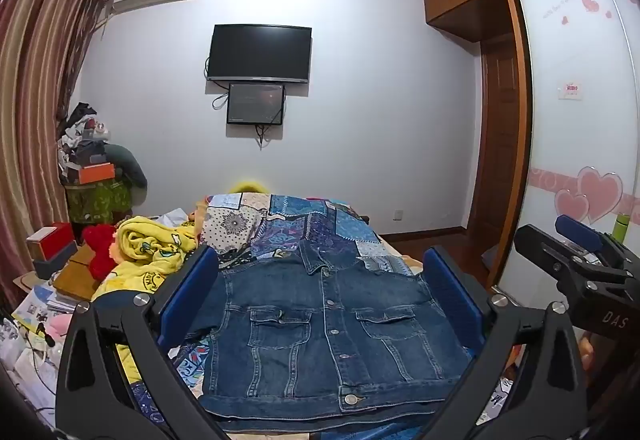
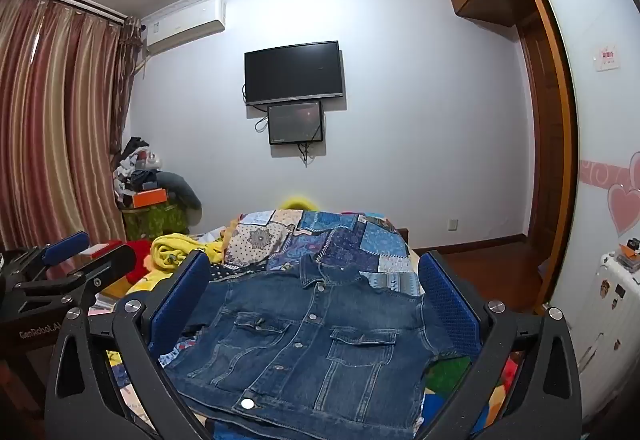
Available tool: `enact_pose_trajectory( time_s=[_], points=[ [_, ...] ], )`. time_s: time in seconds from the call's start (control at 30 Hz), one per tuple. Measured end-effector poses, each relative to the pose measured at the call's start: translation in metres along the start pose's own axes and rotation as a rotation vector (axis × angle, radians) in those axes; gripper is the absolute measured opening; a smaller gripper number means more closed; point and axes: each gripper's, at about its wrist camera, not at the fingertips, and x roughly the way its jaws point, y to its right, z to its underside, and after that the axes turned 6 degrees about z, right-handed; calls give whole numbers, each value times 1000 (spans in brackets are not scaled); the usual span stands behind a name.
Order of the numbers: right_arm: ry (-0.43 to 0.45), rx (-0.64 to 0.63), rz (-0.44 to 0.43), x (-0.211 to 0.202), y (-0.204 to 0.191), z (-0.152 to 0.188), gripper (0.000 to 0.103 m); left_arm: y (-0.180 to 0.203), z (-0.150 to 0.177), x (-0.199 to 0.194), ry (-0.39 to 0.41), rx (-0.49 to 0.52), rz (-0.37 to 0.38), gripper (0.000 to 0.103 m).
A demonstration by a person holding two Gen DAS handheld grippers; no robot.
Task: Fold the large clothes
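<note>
A blue denim jacket (image 1: 324, 336) lies front up on the bed, buttoned, with its sleeves tucked out of sight, collar toward the far wall. It also shows in the right wrist view (image 2: 304, 344). My left gripper (image 1: 320, 280) is open and empty, hovering above the jacket with a finger on each side. My right gripper (image 2: 316, 280) is open and empty too, held over the same jacket. The right gripper shows at the right edge of the left wrist view (image 1: 580, 252). The left gripper shows at the left edge of the right wrist view (image 2: 68, 260).
A patchwork quilt (image 1: 280, 228) covers the bed under the jacket. A yellow blanket (image 1: 152, 252) and a red plush (image 1: 100, 244) lie to the left. Boxes and papers (image 1: 48, 280) clutter the left side. A wardrobe with a sliding door (image 1: 576, 111) stands at the right.
</note>
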Motion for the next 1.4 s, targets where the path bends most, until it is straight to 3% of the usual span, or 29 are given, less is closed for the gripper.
enact_pose_trajectory(
  time_s=[0.17,1.4],
  points=[
    [-10,0,0,0,0,-1,103,0,-3,8,-42,4,-7,103],
    [-24,12,0,7,0,3,103,0,3,11,-42,13,-30,103]
  ],
)
